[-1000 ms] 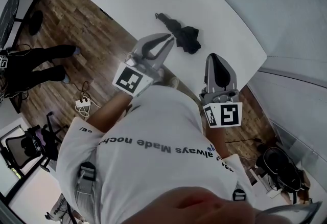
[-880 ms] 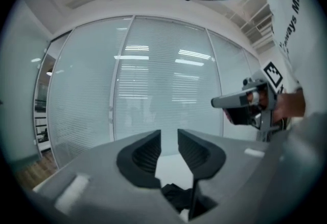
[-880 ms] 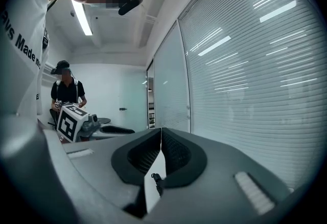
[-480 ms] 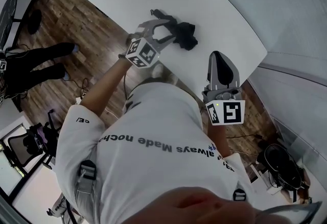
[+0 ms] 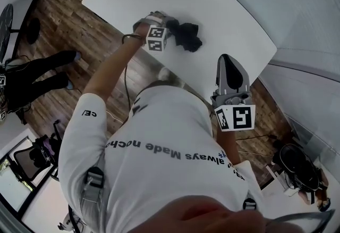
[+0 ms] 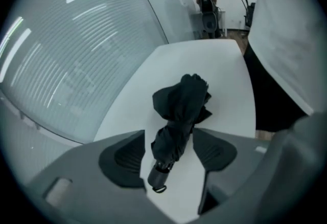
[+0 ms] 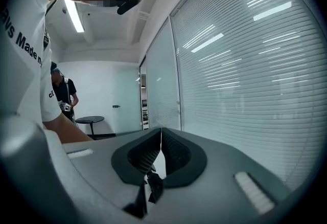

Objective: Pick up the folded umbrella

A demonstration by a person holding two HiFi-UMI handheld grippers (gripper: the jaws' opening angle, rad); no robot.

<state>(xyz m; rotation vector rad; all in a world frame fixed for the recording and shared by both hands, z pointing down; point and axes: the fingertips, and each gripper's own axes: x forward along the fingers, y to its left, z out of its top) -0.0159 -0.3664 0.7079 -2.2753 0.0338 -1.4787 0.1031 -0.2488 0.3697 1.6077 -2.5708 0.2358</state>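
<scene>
Two claws: my left claw (image 6: 168, 155) has just been spreading, jaws astride the folded umbrella (image 6: 180, 108), not yet gripped. I'd sink lower and pinch mid-bundle. My right claw (image 7: 161, 136) is pressed together, empty.

Light: bright, even, indoor; a ceiling strip lamp (image 7: 74, 15) shone overhead
Glare: lamp streaks lay across the blinds (image 7: 245, 59); the white table (image 6: 225, 74) looked washed out
Shadows: soft and faint; the black umbrella (image 6: 179, 110) showed little detail
Distortion: strong fisheye bending; dark corners in both gripper views
Blur: nearest foreground soft
</scene>
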